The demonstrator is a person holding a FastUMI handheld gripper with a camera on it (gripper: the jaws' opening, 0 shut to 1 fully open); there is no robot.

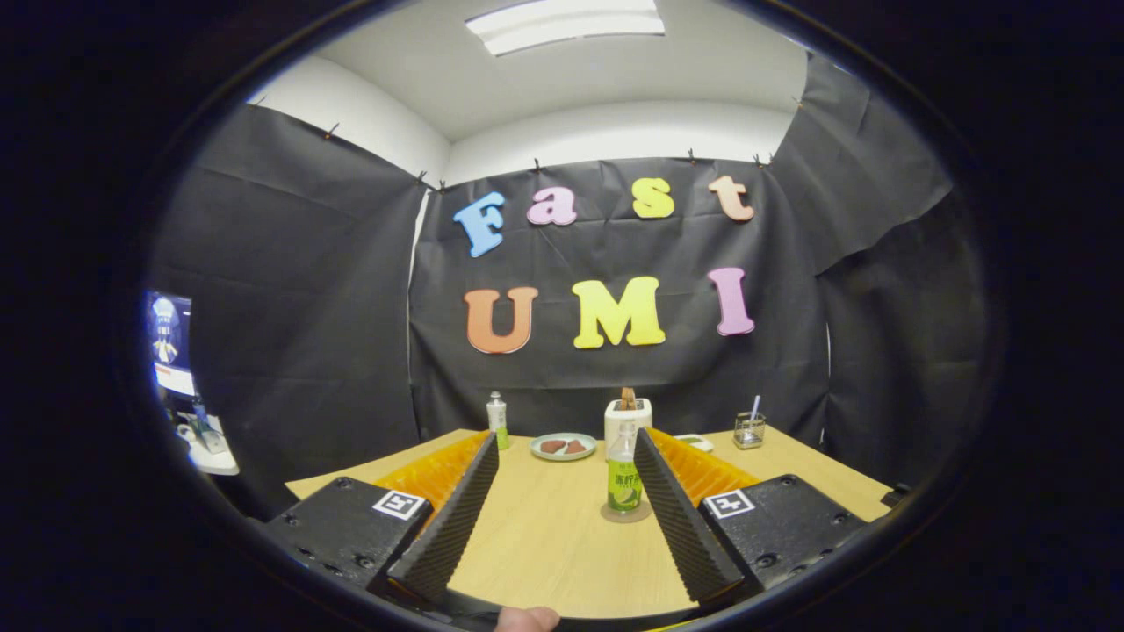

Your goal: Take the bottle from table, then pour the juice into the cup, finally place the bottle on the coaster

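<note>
A small clear bottle (624, 478) with a green label and pale juice stands upright on a round coaster (641, 514) on the wooden table (544, 544). It sits between my fingers, close beside the right finger (676, 509) and far from the left finger (452, 518). My gripper (564, 437) is open wide and neither finger presses on the bottle. A glass cup (749, 431) with a straw in it stands at the back right of the table, beyond the right finger.
A second small bottle (498, 420) stands at the back left. A plate (563, 447) with food and a white toaster (628, 414) holding bread are behind the juice bottle. A small dish (698, 441) lies near the cup. A person's fingertip (527, 620) shows below the fingers.
</note>
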